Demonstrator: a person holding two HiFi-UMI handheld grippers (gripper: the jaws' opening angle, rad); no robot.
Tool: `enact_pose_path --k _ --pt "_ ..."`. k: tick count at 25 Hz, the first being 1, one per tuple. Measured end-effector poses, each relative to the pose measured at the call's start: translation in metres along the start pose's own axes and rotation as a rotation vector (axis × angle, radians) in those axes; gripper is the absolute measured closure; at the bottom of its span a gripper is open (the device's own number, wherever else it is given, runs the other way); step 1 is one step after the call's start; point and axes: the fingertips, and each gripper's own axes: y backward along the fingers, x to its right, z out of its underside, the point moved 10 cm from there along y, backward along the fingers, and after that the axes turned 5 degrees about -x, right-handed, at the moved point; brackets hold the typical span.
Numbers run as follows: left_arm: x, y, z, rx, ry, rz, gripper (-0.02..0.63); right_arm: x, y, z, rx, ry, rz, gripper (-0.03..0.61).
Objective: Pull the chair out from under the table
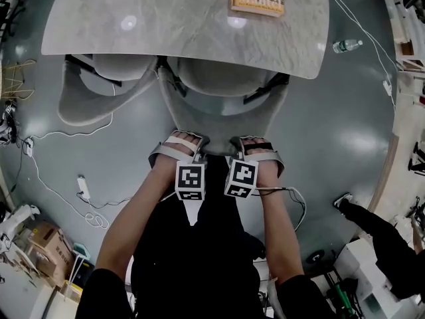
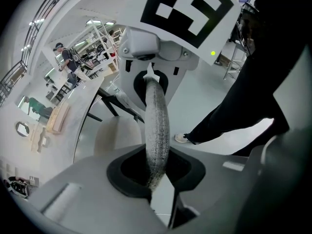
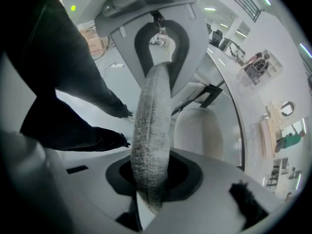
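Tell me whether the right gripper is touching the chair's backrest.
Touching. In the right gripper view, the right gripper is clamped on the top edge of the chair's backrest, with the grey fabric pinched between its jaws.

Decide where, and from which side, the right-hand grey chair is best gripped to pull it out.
Grip the chair by its backrest's top rim, from above, on the side away from the table. The seat sits under it, leaving that thin padded edge exposed. The left gripper and right gripper clamp it there.
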Motion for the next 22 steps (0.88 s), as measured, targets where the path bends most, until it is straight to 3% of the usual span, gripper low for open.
enact_pose_path --k 17,22 --pt "0.019 0.004 -0.006 -0.017 0.024 0.011 0.535 -0.02 0.004 -0.001 -0.004 0.005 0.003 0.505" --pt "0.02 0.003 0.004 0.001 -0.001 0.006 0.535 -0.021 0.001 -0.009 -0.01 0.001 0.015 0.505"
